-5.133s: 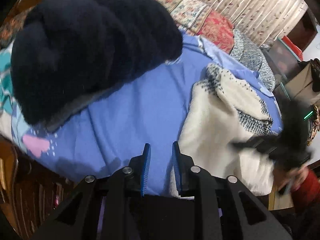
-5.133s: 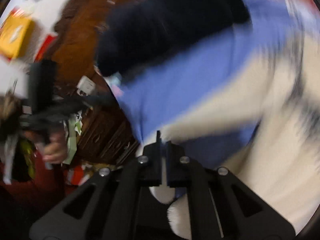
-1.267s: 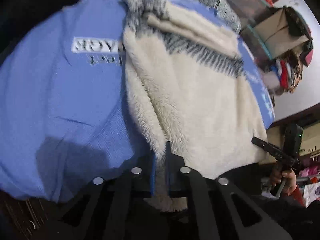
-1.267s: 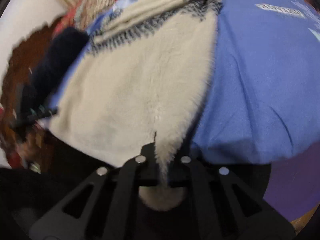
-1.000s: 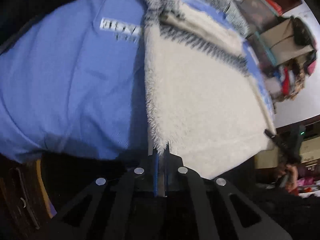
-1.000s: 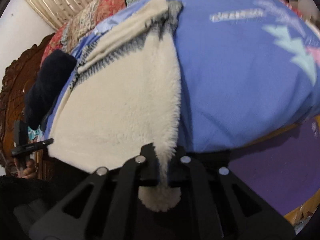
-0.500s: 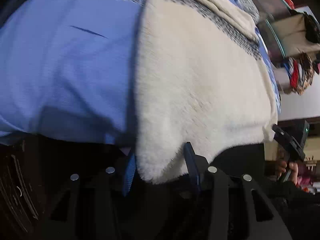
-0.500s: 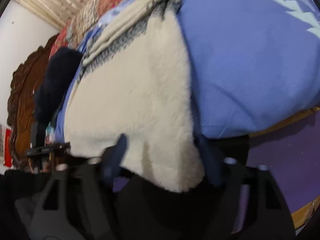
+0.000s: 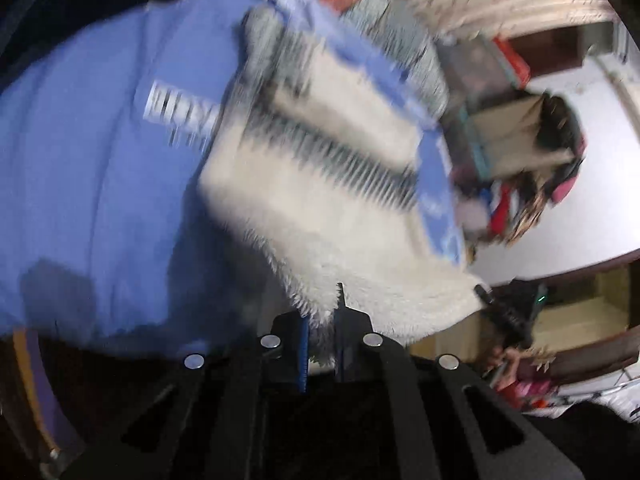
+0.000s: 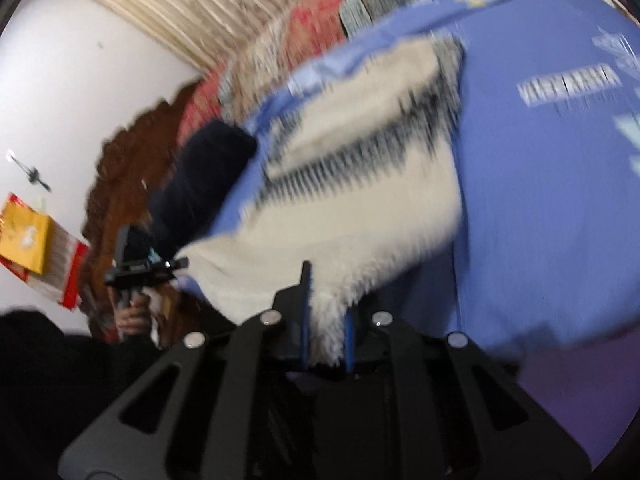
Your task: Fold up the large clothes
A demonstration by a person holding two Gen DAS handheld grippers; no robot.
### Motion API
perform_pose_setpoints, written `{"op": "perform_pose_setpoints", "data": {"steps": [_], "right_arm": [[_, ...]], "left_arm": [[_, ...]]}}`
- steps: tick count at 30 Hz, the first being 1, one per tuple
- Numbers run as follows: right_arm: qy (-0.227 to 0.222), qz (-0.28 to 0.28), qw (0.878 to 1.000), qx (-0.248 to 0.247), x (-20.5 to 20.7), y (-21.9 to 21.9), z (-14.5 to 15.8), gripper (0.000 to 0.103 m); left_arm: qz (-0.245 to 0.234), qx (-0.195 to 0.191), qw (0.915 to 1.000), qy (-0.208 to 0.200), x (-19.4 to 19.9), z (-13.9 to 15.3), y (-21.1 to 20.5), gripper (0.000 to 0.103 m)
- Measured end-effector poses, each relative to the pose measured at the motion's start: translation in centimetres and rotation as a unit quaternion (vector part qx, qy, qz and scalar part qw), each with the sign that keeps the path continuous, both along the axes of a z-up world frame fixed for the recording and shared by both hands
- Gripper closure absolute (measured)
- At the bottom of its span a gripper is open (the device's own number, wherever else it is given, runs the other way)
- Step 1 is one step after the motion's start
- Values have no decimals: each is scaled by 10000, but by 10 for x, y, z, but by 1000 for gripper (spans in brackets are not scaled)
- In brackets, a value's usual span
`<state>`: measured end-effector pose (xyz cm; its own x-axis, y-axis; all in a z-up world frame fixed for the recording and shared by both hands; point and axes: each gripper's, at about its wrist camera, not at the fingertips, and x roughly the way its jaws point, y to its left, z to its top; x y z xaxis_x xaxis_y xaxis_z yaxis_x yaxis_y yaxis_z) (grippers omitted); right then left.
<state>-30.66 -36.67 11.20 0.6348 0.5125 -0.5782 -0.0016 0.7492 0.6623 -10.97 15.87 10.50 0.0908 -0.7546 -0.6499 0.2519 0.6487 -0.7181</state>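
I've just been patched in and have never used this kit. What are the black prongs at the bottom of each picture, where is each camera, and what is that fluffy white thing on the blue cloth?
There is no robot arm here: a person holds a two-finger gripper in each hand, and each gripper carries a fisheye camera looking forward along its fingers. The black prongs are those fingers.

The left wrist view shows the left gripper shut on one near corner of a cream fleece garment with a dark zigzag band. The right wrist view shows the right gripper shut on the other near corner.

The fleece lies on a blue printed sheet covering a bed. A dark navy garment sits at the far left edge. Both pictures are motion-blurred, so finer detail is unclear.
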Motion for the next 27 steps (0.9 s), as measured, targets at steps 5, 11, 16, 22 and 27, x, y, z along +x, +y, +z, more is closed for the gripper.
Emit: {"op": "perform_pose_setpoints", "data": {"steps": [5,11,16,22,27], "right_arm": [[-246,-357,9987,252,93,-35,24,91],[67,-839,9961,268,244,-92,28,91],[849,-1977,9766,-9,330,-131,-22,51],[559,-2678,9550,-1144,323,-126,-20,31],[-657,5,9759,-2080,329,2,18,24]], "left_arm": [[309,-98,9992,-245,96,40,-36,71],[562,616,9964,-154,233,56,-98,70],[810,1530,9837,491,351,6,-137,57],[921,1824,9734,1041,390,-39,-136,56],[678,1823,9773,841,397,-28,-146,56]]}}
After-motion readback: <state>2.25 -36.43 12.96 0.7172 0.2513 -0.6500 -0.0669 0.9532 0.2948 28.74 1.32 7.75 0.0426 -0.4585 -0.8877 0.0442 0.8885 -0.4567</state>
